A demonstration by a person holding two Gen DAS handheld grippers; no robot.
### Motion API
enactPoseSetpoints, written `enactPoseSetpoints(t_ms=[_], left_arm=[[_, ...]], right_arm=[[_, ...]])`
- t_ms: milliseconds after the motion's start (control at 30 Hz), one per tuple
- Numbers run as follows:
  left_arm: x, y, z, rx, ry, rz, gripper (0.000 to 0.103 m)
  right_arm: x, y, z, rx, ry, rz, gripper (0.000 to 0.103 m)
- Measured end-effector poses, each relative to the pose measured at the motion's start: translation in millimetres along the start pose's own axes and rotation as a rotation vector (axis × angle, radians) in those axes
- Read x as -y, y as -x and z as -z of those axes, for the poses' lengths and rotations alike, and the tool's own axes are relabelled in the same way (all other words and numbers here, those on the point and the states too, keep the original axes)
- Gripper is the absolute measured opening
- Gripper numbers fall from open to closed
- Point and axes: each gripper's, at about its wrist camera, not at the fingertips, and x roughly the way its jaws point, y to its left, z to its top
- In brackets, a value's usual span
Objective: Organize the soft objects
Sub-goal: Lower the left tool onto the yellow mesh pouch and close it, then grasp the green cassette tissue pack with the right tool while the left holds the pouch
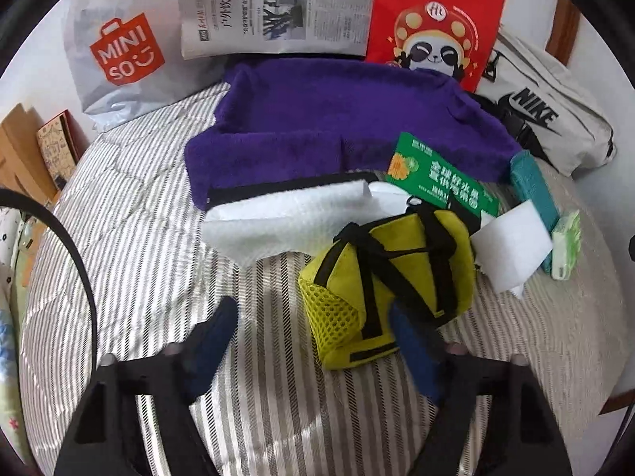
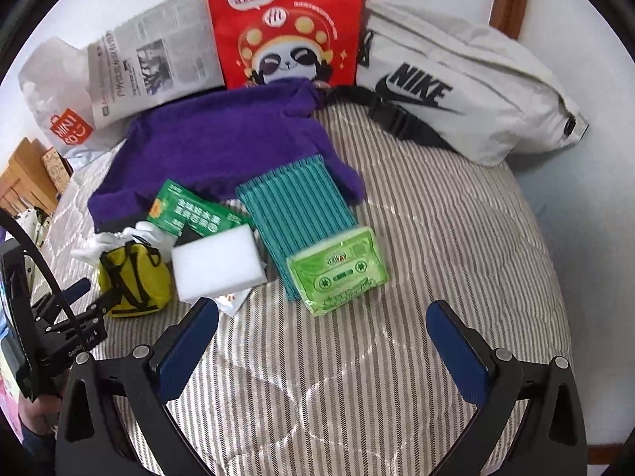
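A yellow pouch (image 1: 397, 273) with black straps and a mesh side lies on the striped bedcover (image 1: 139, 238). My left gripper (image 1: 313, 343) stands open at the pouch's near corner. Its right pad (image 1: 412, 353) overlaps the pouch's edge, while its left pad (image 1: 216, 341) is well clear of it. In the right wrist view the same pouch (image 2: 135, 277) has the left gripper (image 2: 95, 295) beside it. My right gripper (image 2: 323, 311) is open over the bedcover, just short of a green tissue pack (image 2: 337, 273). Nothing sits between its pads.
A purple towel (image 1: 337, 119), white cloth (image 1: 278, 218), green packet (image 1: 440, 182), white sponge (image 2: 216, 261) and teal striped cloth (image 2: 293, 206) lie around the pouch. A Nike bag (image 2: 456, 91), red paper bag (image 2: 285, 23), newspaper (image 1: 278, 4) and Miniso bag (image 1: 119, 51) line the wall.
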Motion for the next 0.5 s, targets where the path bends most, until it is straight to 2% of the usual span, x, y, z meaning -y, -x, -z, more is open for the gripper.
enactPoseSetpoints(t_ms=[67,133,200,233,333,500], left_arm=[[0,-7,1,-0.001,-0.018,0.007,0.05],[-3,-10,3,0.004,-0.013,0.044,0.029],[-8,-9,5,0.023,0.001,0.094,0.028],[-9,-8,5,0.031,0.005,0.106,0.022],[-10,-5,6,0.038,-0.02,0.135,0.021],[-22,7,4,0.05,0.006,0.187,0.021]], right_arm=[[-1,-4,1,-0.009,0.006,0.011,0.103],[-1,-7,2,-0.016,0.012,0.022,0.103],[-1,-9,2,-0.021,0.012,0.029,0.103],[0,-10,2,-0.022,0.012,0.031,0.103],[2,-12,3,-0.024,0.011,0.038,0.103],[14,-15,2,-0.016,0.0,0.065,0.103]])
